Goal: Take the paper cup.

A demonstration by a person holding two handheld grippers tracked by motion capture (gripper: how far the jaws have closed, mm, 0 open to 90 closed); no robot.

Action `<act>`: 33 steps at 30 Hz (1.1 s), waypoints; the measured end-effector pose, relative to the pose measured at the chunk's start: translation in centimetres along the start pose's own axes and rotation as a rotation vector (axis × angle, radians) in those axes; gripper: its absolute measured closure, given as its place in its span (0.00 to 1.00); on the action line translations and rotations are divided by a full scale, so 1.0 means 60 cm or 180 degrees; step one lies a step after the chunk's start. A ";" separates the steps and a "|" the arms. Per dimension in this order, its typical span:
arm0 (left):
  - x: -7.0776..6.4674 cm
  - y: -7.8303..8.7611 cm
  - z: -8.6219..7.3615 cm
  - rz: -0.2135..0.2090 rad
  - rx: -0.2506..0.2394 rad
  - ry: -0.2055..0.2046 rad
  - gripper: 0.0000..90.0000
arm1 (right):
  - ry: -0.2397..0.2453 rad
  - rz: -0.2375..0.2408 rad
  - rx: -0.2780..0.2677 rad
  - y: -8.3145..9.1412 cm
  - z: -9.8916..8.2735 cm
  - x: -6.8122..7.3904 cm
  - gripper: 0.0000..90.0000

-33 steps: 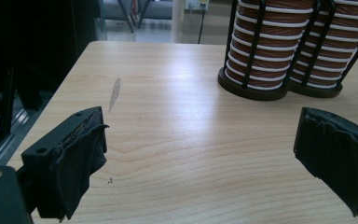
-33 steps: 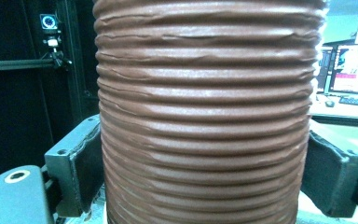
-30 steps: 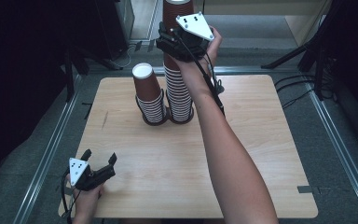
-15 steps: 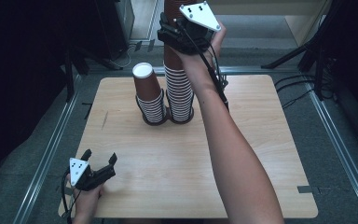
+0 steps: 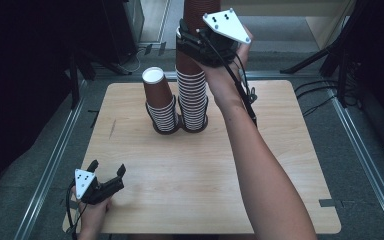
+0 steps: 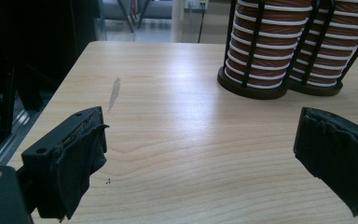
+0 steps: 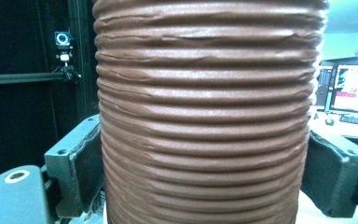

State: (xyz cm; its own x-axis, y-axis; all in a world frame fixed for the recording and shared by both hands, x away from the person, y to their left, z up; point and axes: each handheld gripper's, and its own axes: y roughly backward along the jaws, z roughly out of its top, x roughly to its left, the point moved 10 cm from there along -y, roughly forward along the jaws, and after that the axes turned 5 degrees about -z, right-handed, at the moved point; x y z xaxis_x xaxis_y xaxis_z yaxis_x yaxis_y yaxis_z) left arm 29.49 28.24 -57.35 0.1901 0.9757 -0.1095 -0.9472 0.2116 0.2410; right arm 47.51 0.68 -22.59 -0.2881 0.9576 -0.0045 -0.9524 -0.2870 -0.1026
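The tall stack of brown paper cups [image 5: 192, 75] stands in a black wire holder [image 5: 194, 120] toward the far middle of the wooden bench [image 5: 280, 165], and its top runs out of the high view at the upper edge. The lower cups show white rims, ring above ring; higher up the stack is plain brown. In the right gripper view the ribbed brown wall of the stack [image 7: 207, 116] stands upright between the two black jaws, one on each side of it, both pads against the paper. The right tongs [image 5: 192, 42] are clenched around the upper part of this stack, with the grey three-cornered plate [image 5: 226, 25] on top of them and the cable [image 5: 242, 90] trailing down along the forearm [image 5: 265, 170], which reaches across the bench from the near edge.

Just beside the tall stack, touching holder to holder on its left, a shorter stack of brown cups [image 5: 160, 102] sits in its own wire holder [image 5: 162, 125], upside down, the white bottom of the top cup facing up. In the left gripper view both holder bases [image 6: 279, 86] rest on the bench ahead.

Well apart from the cups, at the near left corner of the bench, the left tongs [image 5: 107, 175] rest in the left hand [image 5: 92, 212]. Their jaws stand wide and released, with bare wood between them.
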 end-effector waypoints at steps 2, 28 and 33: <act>-0.001 0.000 0.000 0.0002 0.0003 -0.0010 0.03 | 0.0008 0.0005 -0.0006 0.010 -0.004 -0.006 0.14; -0.008 -0.002 0.001 0.0064 0.0007 -0.0218 0.03 | 0.0352 -0.0084 0.0150 0.113 -0.143 -0.086 0.14; -0.015 -0.004 0.000 0.0090 0.0015 -0.0351 0.03 | 0.0377 -0.0040 0.0213 0.130 -0.172 -0.087 0.14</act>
State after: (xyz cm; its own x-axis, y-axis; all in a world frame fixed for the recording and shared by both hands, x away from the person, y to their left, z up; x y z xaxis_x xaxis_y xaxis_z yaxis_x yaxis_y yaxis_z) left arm 29.58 27.31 -57.31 0.1907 0.9816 0.0043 -0.9515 0.1837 0.2469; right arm 42.58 -6.30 -33.63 -0.2660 0.9563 -0.1215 -0.9615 -0.2722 -0.0368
